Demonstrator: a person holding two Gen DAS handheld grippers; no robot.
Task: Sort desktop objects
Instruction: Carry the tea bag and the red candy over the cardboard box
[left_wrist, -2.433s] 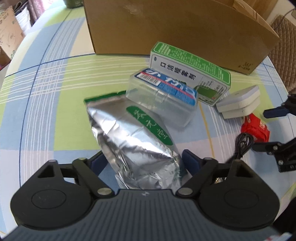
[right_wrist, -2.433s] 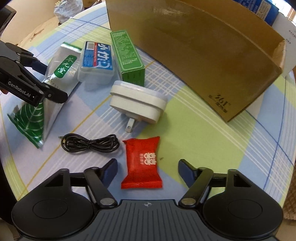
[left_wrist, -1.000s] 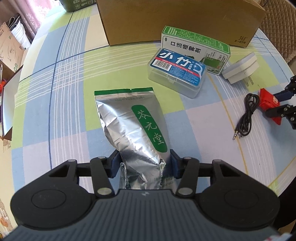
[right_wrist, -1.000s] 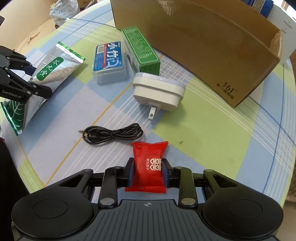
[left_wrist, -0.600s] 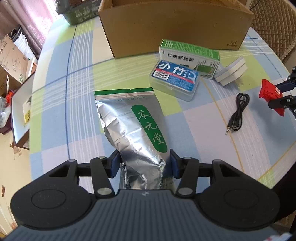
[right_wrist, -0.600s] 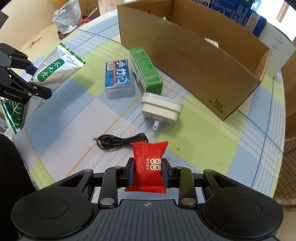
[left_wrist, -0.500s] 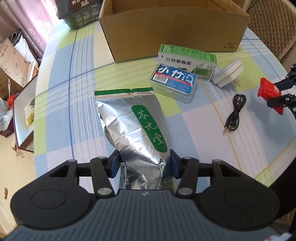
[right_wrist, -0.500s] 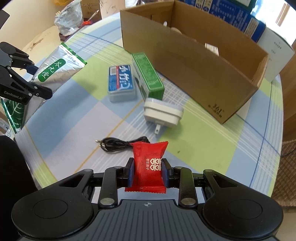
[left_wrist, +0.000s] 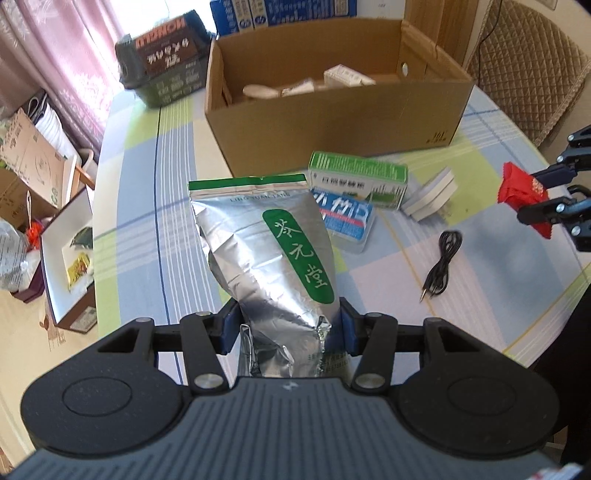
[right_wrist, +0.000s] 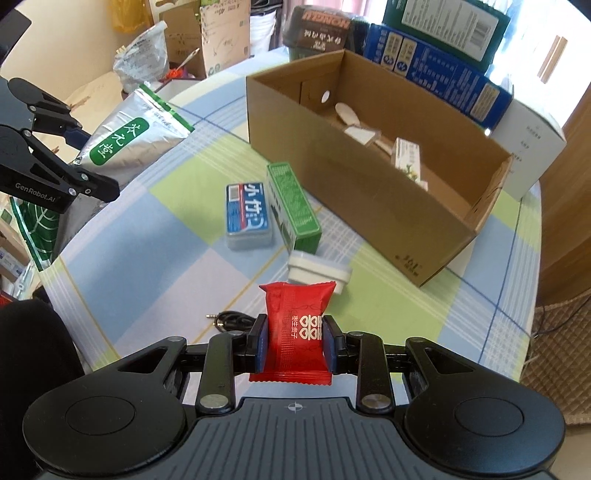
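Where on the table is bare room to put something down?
Bare cloth lies left of the cardboard box, toward the table's left edge, and right of the black cable. It is crowded just before the box: the green carton, blue-label case and white plug lie close together.

I see a round table (right_wrist: 388, 295) under a blue, green and white checked cloth. On it, upper centre of the right view, sits an open cardboard box (right_wrist: 369, 192); below it lie a green carton (right_wrist: 293, 206), a clear case (right_wrist: 248, 216), a white plug (right_wrist: 318, 272) and a black cable (left_wrist: 443, 260).
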